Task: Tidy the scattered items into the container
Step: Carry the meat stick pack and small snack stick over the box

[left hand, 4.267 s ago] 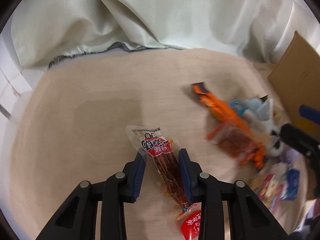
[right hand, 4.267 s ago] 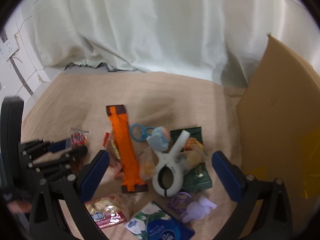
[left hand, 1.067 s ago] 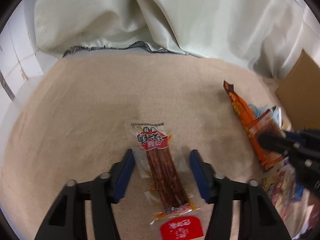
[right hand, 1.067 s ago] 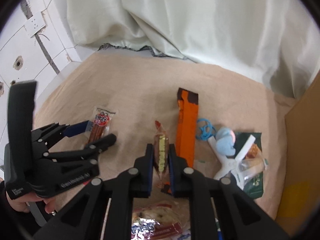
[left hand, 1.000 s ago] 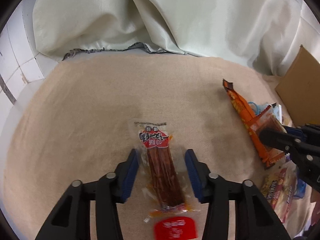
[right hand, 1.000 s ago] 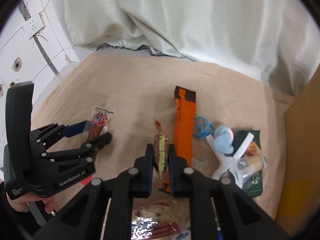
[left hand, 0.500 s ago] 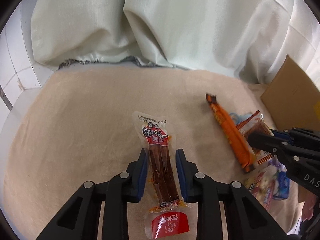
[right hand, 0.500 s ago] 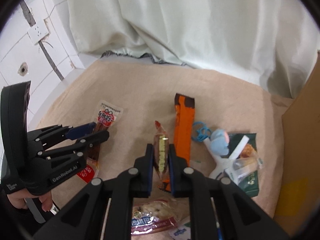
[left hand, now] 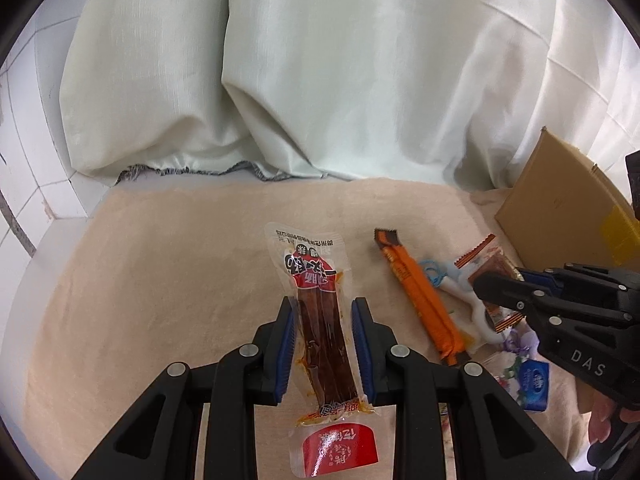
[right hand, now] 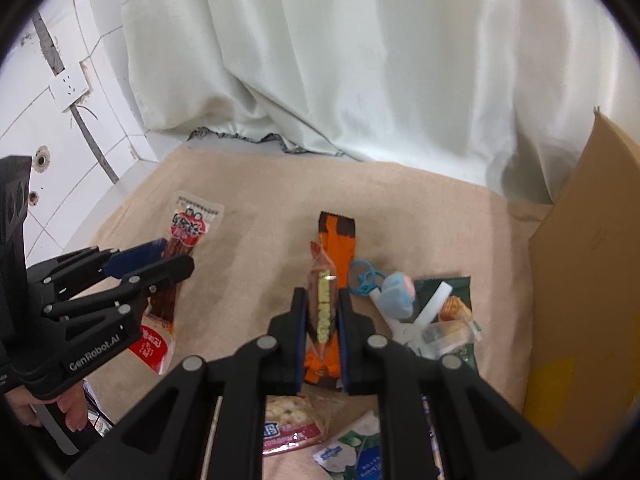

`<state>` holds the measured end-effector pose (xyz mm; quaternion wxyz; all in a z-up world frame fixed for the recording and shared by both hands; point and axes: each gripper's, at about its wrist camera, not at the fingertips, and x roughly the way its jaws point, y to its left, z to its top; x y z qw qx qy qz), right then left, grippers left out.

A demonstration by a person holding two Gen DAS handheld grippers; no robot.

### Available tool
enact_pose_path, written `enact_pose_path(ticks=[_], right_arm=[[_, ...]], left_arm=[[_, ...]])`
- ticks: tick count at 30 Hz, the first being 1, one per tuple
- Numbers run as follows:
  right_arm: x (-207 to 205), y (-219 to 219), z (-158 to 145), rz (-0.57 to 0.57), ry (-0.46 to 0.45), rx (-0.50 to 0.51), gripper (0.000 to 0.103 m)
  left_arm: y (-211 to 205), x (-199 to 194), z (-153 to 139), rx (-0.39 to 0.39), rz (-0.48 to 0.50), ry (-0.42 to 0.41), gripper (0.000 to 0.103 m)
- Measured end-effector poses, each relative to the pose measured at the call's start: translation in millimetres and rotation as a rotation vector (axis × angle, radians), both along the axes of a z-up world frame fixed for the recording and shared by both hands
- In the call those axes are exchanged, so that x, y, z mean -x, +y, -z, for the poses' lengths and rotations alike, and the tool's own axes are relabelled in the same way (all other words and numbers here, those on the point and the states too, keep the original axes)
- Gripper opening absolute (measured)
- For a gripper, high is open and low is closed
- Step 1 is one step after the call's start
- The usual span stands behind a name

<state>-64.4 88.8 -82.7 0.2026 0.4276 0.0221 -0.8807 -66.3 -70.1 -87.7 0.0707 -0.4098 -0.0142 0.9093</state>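
My left gripper is shut on a long clear packet of dark red snack sticks, held above the beige cloth. The right wrist view shows that packet hanging from the left gripper at the left. My right gripper is shut on a small clear packet with a yellowish bar, also clear of the cloth. From the left wrist view, the right gripper sits at the right. A brown cardboard box stands at the right edge.
On the cloth lie an orange packet, a blue ring, a white clip, green packets, a bun packet and a blue-white packet. A pale curtain hangs behind. White tiles are at the left.
The left jaws closed on the snack-stick packet and lifted it off the cloth. The right gripper rose slightly, still holding its small packet.
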Motion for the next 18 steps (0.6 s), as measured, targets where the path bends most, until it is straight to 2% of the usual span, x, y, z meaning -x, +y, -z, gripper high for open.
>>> enact_pose_path(ticks=[8,12,18], right_arm=[[-16,27,-53,0.051,0.137,0.019,0.017],[-27,47,-79,0.09,0.211,0.033,0.017],[-38,90,-101,0.175,0.27,0.066,0.017]], left_arm=[[34,-8,-51,0.014,0.013,0.079,0.028],[66,-13,-73,0.036,0.038,0.122,0.028],[115,-20,-107,0.013,0.093,0.167,0.028]])
